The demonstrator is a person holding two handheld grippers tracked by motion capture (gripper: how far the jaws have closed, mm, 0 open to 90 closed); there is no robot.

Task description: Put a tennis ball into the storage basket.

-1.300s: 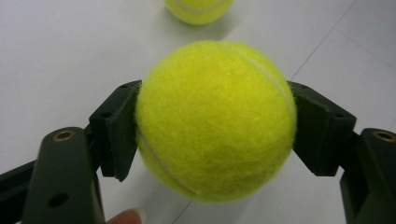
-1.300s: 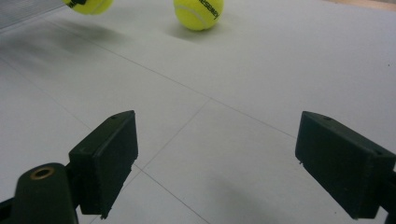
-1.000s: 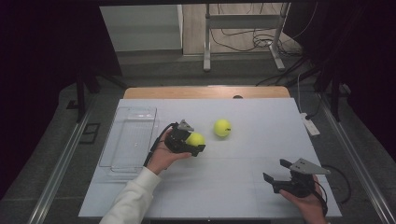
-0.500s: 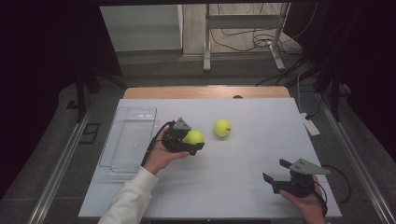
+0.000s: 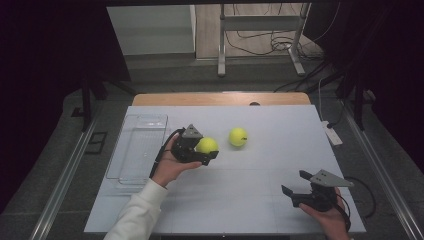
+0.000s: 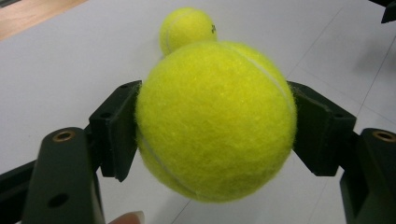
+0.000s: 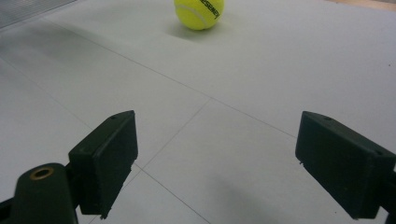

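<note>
Ball (image 6: 215,119) is clamped tight between the left gripper (image 5: 206,151) jaws, just off the table (image 5: 260,200) beside the tray (image 5: 137,150). Second ball (image 5: 238,136) sits nearby; right gripper (image 5: 295,189) jaws wide apart, holding nothing.

Black print on the free tennis ball (image 7: 199,12) reads approx. "SENEY", start cut off.

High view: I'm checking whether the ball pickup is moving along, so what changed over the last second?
The left gripper, shut on the held tennis ball, shifted slightly right and up the picture, nearer the second tennis ball. Nothing was taken or let go. The second ball, the clear tray and the open right gripper stayed put.
</note>
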